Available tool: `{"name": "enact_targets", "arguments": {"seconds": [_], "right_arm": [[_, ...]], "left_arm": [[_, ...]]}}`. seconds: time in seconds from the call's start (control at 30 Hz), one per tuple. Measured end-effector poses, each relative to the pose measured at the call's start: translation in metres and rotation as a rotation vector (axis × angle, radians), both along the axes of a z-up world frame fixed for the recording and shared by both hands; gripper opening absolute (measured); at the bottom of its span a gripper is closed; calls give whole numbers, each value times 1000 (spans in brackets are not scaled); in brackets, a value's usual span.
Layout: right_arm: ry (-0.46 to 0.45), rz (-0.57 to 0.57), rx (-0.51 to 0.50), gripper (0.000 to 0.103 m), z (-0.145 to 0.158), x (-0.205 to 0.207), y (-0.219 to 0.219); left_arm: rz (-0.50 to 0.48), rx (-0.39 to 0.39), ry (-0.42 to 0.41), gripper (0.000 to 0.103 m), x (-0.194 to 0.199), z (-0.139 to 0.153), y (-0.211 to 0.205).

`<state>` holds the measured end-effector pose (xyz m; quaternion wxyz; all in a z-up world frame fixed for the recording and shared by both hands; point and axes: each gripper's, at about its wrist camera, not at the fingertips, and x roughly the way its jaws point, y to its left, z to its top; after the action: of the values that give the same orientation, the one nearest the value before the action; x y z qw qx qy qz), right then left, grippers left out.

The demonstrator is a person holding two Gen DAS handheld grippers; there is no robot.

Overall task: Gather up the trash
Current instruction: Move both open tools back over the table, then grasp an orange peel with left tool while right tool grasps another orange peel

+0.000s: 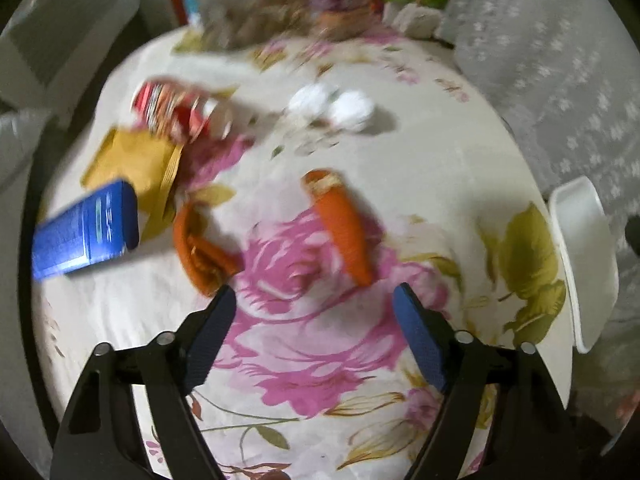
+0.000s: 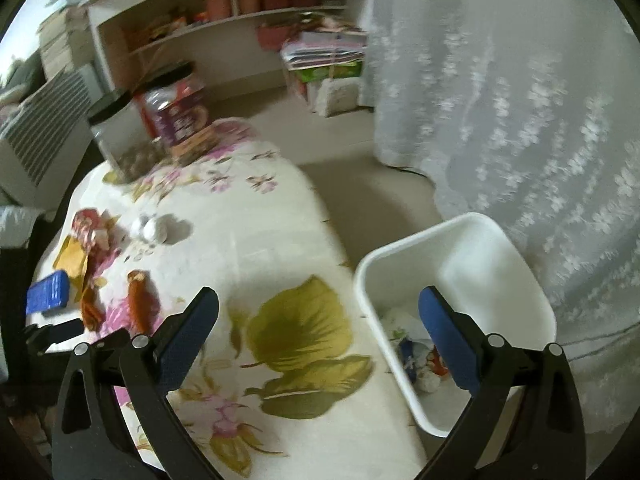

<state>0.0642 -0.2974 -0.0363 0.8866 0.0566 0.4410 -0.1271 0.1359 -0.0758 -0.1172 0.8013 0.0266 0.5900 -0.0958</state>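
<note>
Though blurred, two crumpled orange wrappers (image 1: 344,226) beyond parted left tongs (image 1: 314,300).

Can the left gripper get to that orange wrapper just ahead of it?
Probably yes. The left gripper is open, and the orange wrapper lies flat on the flowered tablecloth just beyond its fingertips, with nothing between them.

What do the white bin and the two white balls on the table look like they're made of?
White rectangular bin: looks like smooth moulded plastic, with thin walls, rounded corners and a faint sheen. Two white crumpled balls: probably wadded tissue or paper, matte with an uneven surface, though blur leaves this uncertain. Floral tablecloth under them: apparently printed fabric, matte.
</note>
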Motion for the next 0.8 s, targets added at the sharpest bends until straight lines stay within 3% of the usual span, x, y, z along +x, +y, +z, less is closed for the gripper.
{"name": "enact_targets", "arguments": {"seconds": [0.3,0.53,0.6,0.8], "right_arm": [[43,62,-15,96,-15,24,31],[77,99,-19,96,-30,41,53],[85,110,-15,96,-33,45,58],[104,131,-18,96,-42,57,73]], "left_arm": [[103,-26,75,63,25,-15,47],[190,-107,129,56,45,-29,75],[179,-99,114,55,46,-28,73],[122,-4,57,35,43,-28,59]]}}
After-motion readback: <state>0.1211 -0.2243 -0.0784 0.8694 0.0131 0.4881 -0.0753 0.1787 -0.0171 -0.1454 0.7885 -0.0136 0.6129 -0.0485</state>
